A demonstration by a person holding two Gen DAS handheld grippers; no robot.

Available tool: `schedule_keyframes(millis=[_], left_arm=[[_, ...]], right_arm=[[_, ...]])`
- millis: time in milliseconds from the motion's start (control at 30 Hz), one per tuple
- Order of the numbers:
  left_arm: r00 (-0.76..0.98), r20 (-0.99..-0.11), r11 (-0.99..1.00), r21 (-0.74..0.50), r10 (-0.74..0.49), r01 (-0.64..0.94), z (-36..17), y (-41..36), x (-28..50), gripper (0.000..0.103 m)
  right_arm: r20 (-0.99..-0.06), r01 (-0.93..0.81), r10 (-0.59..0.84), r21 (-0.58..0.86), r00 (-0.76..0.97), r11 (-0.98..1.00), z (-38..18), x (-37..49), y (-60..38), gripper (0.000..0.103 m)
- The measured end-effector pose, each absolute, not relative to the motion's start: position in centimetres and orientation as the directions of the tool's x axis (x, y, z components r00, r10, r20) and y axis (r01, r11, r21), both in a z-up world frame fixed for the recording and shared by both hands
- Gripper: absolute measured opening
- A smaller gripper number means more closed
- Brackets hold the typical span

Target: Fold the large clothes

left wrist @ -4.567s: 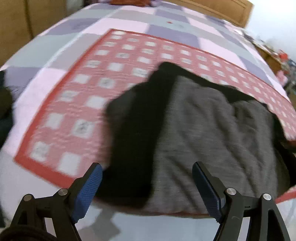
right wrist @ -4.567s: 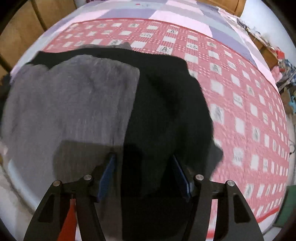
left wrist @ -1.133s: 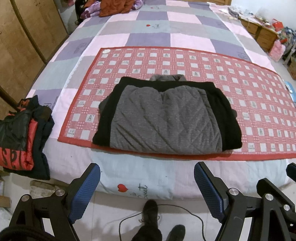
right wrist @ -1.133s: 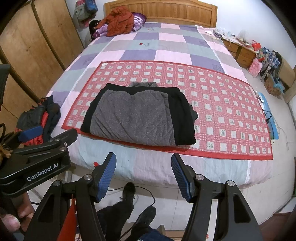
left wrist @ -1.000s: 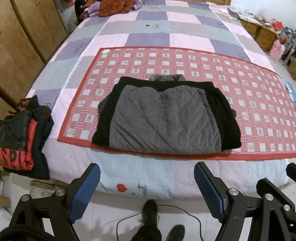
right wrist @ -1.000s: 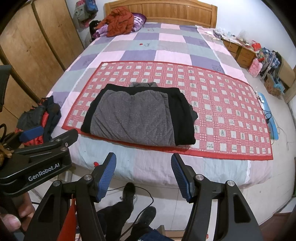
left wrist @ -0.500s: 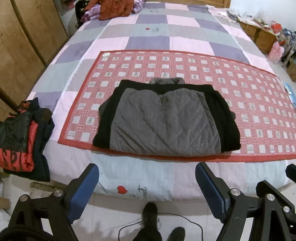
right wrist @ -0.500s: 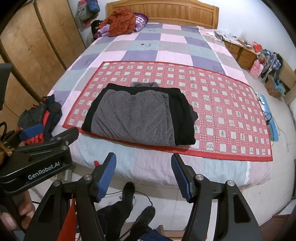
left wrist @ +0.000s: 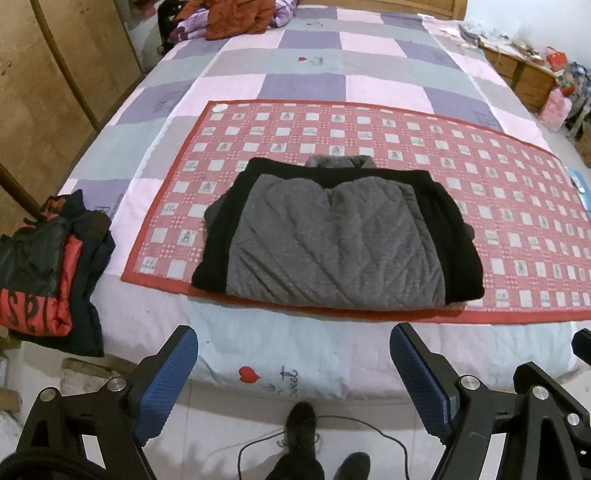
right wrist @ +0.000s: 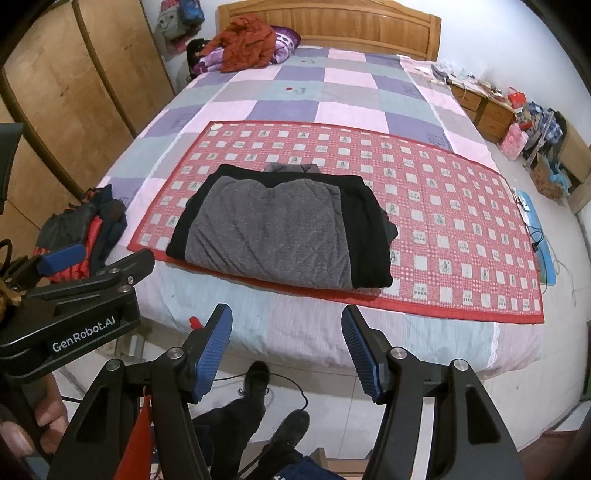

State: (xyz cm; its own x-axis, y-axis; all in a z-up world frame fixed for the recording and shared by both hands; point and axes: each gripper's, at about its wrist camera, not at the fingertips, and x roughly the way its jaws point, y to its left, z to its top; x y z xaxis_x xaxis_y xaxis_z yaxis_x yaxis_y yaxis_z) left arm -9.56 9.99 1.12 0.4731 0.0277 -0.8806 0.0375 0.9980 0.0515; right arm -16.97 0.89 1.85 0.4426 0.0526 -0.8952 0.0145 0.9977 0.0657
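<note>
Two tongs hang in front of us, both clear of the bed. We hold the left tongs [left wrist: 293, 363] with their blue pads spread wide and nothing between them, and the right tongs [right wrist: 286, 341] likewise released, their pads apart and empty. We see the folded jacket [right wrist: 280, 229] lying flat on the red checked mat [right wrist: 443, 206], close to that mat's near edge and toward its left end, grey quilted lining up and black fabric framing it on the left, far and right sides. The mat lies across the near part of the bed [right wrist: 332, 92], whose cover is a patchwork of pink, purple and grey squares. At the bed's near left corner a red and black garment [left wrist: 40, 266] is heaped, hanging over the edge. At the far left corner, by the wooden headboard [right wrist: 332, 20], sits an orange-red jacket [right wrist: 243, 44]. Below the tongs we see our dark shoes [right wrist: 256, 376] on the tiled floor, beside a black cable [left wrist: 369, 435]
</note>
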Motion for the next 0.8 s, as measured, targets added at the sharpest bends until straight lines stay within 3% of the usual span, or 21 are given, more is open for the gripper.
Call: schedule_keyframes(millis=[800], left_arm=[[0.477, -0.878, 0.999, 0.048, 0.034, 0.017, 1.5, 11.4, -9.9, 0.088]], right_arm=[[-0.894, 0.011, 0.052, 0.063, 0.444, 0.998, 2.0, -16.5, 2.5, 0.065]])
